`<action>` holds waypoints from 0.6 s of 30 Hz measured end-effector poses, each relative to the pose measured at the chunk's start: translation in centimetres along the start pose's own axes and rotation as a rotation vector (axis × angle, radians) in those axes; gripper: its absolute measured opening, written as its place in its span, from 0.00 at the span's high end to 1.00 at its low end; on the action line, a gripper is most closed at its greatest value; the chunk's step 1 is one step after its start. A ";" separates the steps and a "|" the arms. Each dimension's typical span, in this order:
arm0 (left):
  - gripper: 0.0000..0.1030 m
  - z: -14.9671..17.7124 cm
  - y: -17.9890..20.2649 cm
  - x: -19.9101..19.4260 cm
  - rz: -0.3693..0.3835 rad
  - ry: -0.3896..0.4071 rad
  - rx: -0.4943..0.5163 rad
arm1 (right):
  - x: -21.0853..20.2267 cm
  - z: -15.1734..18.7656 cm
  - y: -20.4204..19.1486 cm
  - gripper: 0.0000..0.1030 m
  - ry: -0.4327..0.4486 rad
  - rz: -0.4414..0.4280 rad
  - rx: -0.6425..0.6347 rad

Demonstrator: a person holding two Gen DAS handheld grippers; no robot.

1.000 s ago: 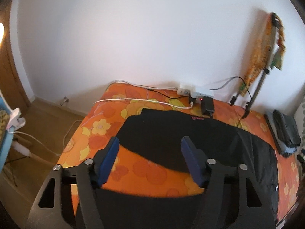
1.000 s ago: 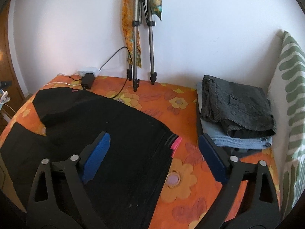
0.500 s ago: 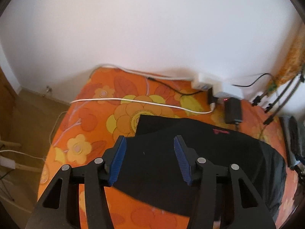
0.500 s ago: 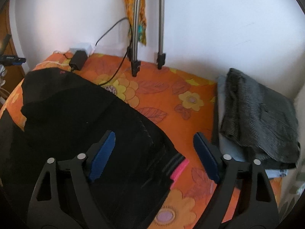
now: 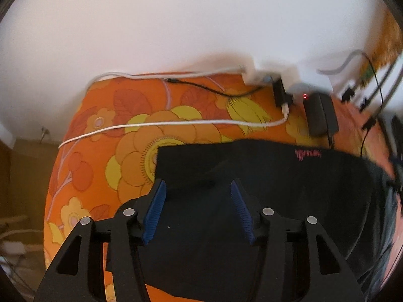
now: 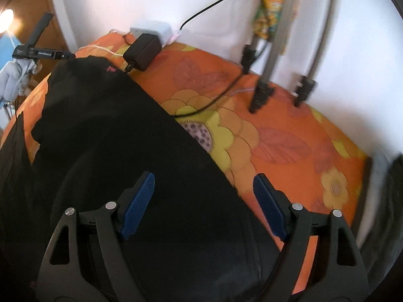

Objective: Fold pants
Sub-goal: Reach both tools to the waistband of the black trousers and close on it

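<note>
Black pants [image 5: 264,188] lie spread on the orange flowered bed cover [image 5: 105,130]; a pink logo sits near their far edge. My left gripper [image 5: 197,188] is open and empty, low over the pants' far left corner. In the right wrist view the pants [image 6: 113,138] fill the left half. My right gripper [image 6: 204,178] is open and empty, low over the pants' right edge, with its right finger over the bed cover [image 6: 289,138].
A white power strip [image 5: 272,75], a black adapter [image 5: 320,115] and white and black cables [image 5: 163,125] lie at the wall behind the pants. Tripod legs [image 6: 264,93] stand on the bed at the wall. Dark folded clothes [image 6: 388,214] lie at the far right.
Both grippers have moved forward and down toward the wall-side edge of the pants. They have stayed open, the right one slightly narrower.
</note>
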State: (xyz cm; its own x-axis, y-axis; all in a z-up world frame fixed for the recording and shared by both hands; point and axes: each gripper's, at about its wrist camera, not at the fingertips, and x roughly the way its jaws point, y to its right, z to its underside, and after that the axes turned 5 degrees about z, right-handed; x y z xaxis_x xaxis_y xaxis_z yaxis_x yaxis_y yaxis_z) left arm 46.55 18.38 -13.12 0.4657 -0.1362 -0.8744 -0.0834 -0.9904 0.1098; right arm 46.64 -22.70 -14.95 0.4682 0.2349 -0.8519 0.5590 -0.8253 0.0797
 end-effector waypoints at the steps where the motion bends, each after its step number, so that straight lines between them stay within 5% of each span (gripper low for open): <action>1: 0.43 0.1 0.2 0.2 -0.006 -0.005 0.017 | 0.4 -0.4 0.0 0.19 -0.004 -0.008 -0.006; 15: 0.42 0.7 0.9 2.6 -0.068 -0.025 0.096 | 4.1 -1.4 1.2 0.19 -0.090 -0.151 0.003; 16: 0.43 0.8 1.0 2.7 -0.073 -0.019 0.105 | 4.3 -1.4 1.0 0.19 -0.097 -0.152 -0.007; 18: 0.63 0.9 1.1 3.1 -0.070 -0.021 0.117 | 4.3 -1.2 0.3 0.19 -0.093 -0.137 -0.038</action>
State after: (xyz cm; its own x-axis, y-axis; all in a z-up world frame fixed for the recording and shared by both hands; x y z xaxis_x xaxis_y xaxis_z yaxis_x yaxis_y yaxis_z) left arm 47.08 16.87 -16.18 0.4551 -0.0655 -0.8880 -0.1541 -0.9880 -0.0061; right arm 49.67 -21.33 -17.93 0.3217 0.2937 -0.9002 0.6397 -0.7683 -0.0220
